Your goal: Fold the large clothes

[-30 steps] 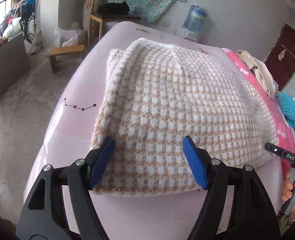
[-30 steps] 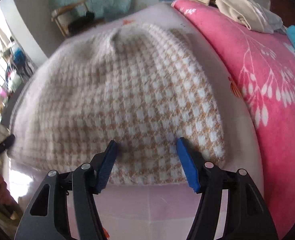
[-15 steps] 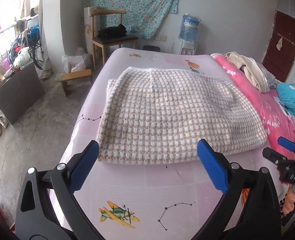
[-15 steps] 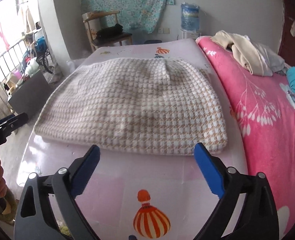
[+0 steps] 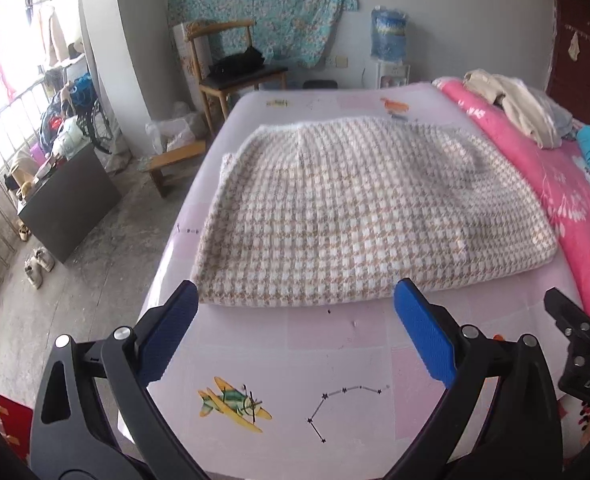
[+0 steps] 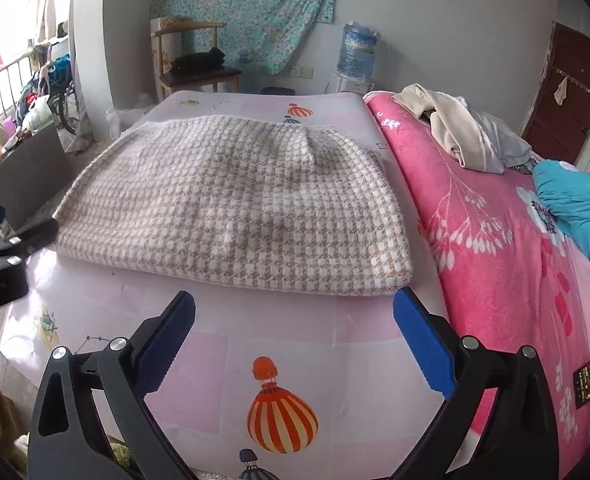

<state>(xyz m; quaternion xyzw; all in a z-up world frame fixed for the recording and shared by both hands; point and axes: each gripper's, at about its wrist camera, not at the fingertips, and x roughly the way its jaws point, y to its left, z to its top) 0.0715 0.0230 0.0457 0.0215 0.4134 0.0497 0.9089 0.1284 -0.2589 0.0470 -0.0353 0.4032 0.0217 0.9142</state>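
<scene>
1. Checked knit garment (image 5: 359, 216) folded flat, mid-frame in both wrist views, lying on pale pink printed sheet (image 5: 335, 360); near folded edge straight, right corner (image 6: 395, 280) square, no sleeve or loose flap showing.
2. Changed since a second ago: near edge then lying between both pairs of pads; now well clear of them, bare sheet visible between edge and fingertips. Garment released, left where laid.
3. Left gripper (image 5: 295, 334) at bottom of left view: jaws just opened, now spread wide, nothing between blue pads (image 5: 423, 344), only sheet behind.
4. Right gripper (image 6: 293, 336) at bottom of right view: same, jaws just opened to full spread, empty, hovering above balloon print (image 6: 281, 416).
5. Both tools pulled back and up from the fabric versus earlier frames; more room visible.
6. Judgement: this fold done; one more half-fold possible, or next item.
7. Surroundings: pink floral blanket (image 6: 495, 240) touching garment's right side; beige clothes pile (image 6: 455, 132) upper right; teal fabric (image 6: 575, 196) right edge; wooden chair (image 5: 231, 68) and water bottle (image 6: 359, 54) at top by wall.
</scene>
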